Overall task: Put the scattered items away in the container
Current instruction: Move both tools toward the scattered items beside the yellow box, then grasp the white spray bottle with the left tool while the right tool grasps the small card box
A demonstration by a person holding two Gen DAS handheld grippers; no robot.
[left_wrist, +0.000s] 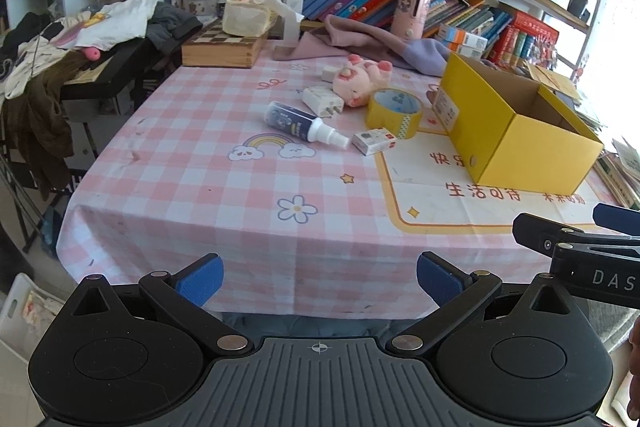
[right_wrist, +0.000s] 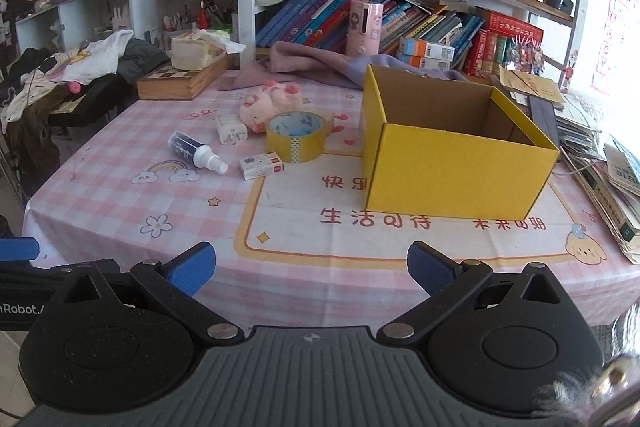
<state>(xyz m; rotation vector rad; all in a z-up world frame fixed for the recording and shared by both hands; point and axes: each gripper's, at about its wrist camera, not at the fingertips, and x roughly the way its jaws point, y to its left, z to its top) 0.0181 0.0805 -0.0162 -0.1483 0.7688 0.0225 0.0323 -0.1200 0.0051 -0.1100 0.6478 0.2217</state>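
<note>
So far nothing is packed: I hold the left hand-held gripper (left_wrist: 319,277) and right hand-held gripper (right_wrist: 311,265) spread apart, empty, at the bench's (right_wrist: 120,195) near edge. Spray bottle (right_wrist: 197,152), tape roll (right_wrist: 295,135), small carton (right_wrist: 261,165) and plush pig (right_wrist: 269,103) lie left of the empty yellow box (right_wrist: 452,167).

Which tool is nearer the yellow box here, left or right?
Right, by a small margin. The right tool faces the yellow box across bare tablecloth; the left tool sits further left, with the box ahead and to its right. Both hang open at the table's near edge.
</note>
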